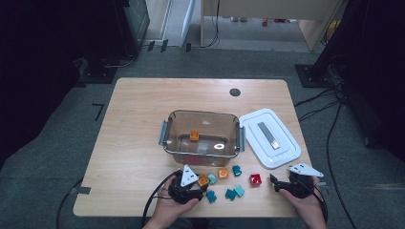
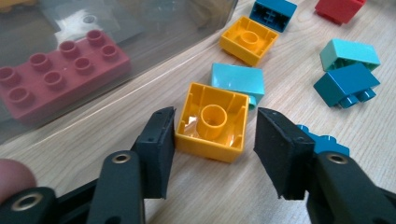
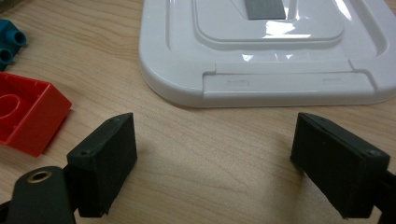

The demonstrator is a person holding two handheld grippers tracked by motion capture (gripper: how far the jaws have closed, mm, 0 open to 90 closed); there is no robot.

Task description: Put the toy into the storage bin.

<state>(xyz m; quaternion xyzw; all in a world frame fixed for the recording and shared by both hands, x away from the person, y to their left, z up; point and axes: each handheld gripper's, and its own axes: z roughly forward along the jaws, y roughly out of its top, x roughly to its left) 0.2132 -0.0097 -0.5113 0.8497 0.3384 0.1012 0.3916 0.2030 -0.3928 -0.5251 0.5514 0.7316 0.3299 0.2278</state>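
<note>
An orange block [image 2: 212, 122], turned hollow side up, is seen on the wooden table [image 1: 133, 119] near its front edge, just in front of the clear plastic box [image 1: 202, 132]. It is bracketed by the jaws of the left gripper [image 2: 214, 140]: one pad is touching or all but touching its side, while a narrow gap is left at the other, so no grip is made. A light blue block [image 2: 237, 79] is touching it on the far side, and a second orange block [image 2: 248, 39] lies beyond. A dark red brick [image 2: 58, 70] is seen through the box wall. Farther right, the right gripper [image 3: 212, 163] is held with its jaws wide apart and nothing between them, near a red block [image 3: 28, 116] and the white lid [image 3: 266, 51].
</note>
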